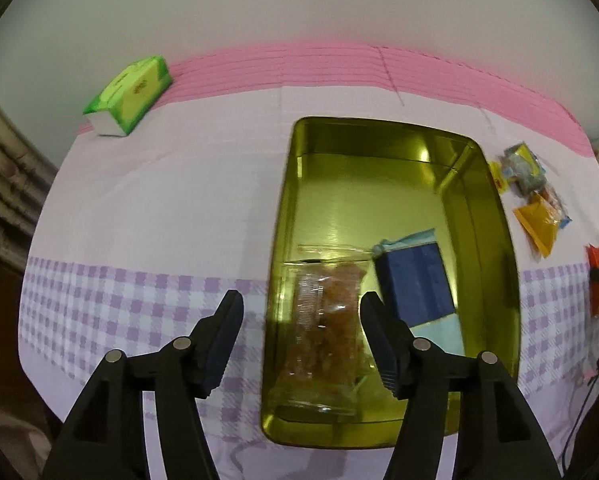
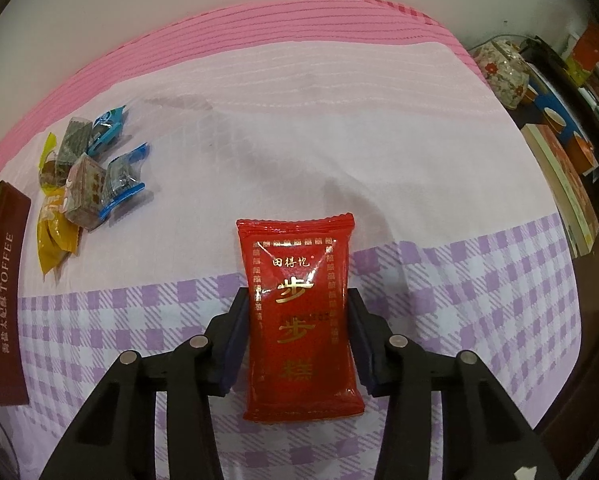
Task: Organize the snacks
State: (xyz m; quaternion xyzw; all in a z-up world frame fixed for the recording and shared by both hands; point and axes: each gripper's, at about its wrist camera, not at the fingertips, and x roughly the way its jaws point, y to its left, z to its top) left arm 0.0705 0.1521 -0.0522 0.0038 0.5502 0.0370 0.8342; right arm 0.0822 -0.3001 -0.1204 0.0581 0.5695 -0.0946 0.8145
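Observation:
A gold tin lies open on the checked cloth; its brown side marked TOFFEE shows at the right wrist view's left edge. Inside lie a clear packet of brown snacks and a blue packet. My left gripper is open above the tin's near left part, over the clear packet. My right gripper is shut on a red snack packet with gold characters, its fingers against both sides. The red packet also shows at the far right in the left wrist view.
A pile of several small wrapped snacks lies right of the tin, also seen in the left wrist view. A green tissue pack sits at the back left. Books and a floral pot stand off the table's right edge.

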